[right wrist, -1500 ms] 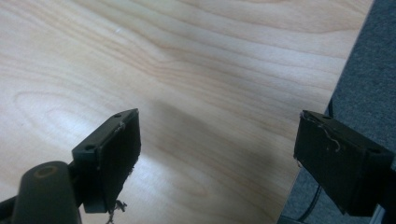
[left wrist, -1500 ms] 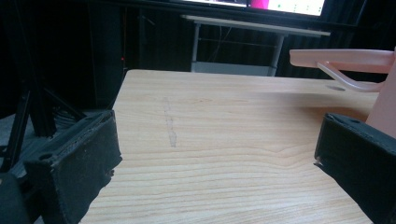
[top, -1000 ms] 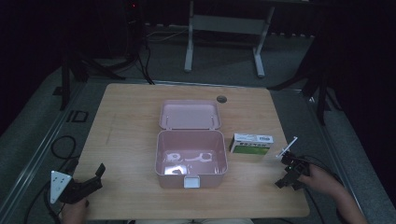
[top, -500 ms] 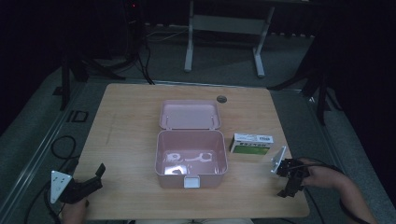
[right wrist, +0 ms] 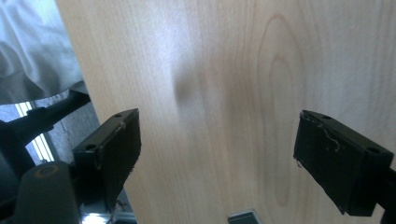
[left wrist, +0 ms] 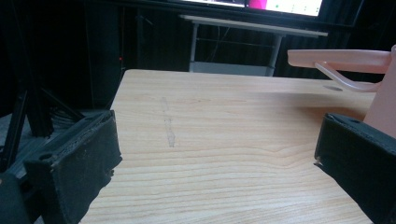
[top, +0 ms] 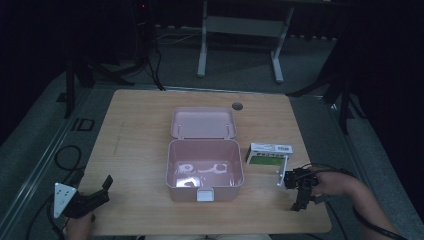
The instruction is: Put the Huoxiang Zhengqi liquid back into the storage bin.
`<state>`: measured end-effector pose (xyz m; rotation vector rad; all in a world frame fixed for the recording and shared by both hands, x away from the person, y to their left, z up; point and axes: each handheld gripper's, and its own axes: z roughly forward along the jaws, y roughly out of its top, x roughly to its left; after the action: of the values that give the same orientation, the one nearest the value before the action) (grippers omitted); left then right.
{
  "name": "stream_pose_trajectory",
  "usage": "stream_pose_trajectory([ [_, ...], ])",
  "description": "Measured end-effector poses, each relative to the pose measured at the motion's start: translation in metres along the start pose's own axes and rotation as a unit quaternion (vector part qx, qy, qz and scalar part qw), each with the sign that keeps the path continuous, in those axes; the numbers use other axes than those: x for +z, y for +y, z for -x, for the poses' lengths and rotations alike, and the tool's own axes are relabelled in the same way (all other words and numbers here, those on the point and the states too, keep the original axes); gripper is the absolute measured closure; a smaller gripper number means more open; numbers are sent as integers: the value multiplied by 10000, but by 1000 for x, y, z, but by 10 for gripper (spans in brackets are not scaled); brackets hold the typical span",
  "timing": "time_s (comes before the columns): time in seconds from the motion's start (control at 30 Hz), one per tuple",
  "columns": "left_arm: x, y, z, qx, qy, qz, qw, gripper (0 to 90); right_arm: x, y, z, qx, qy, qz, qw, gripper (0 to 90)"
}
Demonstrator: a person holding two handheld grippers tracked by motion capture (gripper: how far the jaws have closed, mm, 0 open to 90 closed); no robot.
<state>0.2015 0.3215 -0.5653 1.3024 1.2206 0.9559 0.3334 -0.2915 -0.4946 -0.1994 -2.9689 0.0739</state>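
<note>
Though illegibly small, print on the green-and-white carton beside the pink box.

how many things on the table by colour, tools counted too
pink: 1, the open lidded box
white and green: 1, the small carton
black: 2, the left tool and the right tool, both open with nothing held
total: 4

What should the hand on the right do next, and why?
Probably swing the right gripper toward the small box and close on it. Its jaws stand open over bare table, the small box lies just beyond it, and the pink case beside it is open.
</note>
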Motion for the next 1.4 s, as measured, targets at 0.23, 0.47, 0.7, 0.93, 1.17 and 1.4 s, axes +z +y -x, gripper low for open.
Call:
stream_pose_trajectory([
  [0.23,0,0,0,0,-4,0,10000,2,-4,22,-4,-164,-41,-61,9998,143],
  [0.47,0,0,0,7,-14,2,10000,2,-4,43,-8,-529,-84,-124,9985,145],
  [0.7,0,0,0,5,-19,5,10000,2,-8,62,-13,-776,-183,-120,9967,133],
  [0.93,0,0,0,-2,-35,10,10000,2,-11,74,-20,-974,-340,11,9947,127],
  [1.17,0,0,0,16,-39,2,10000,2,-17,76,-20,-895,-435,-3,9950,126],
  [1.4,0,0,0,15,-41,-1,10000,2,-25,78,-19,-855,-387,-7,9956,122],
])
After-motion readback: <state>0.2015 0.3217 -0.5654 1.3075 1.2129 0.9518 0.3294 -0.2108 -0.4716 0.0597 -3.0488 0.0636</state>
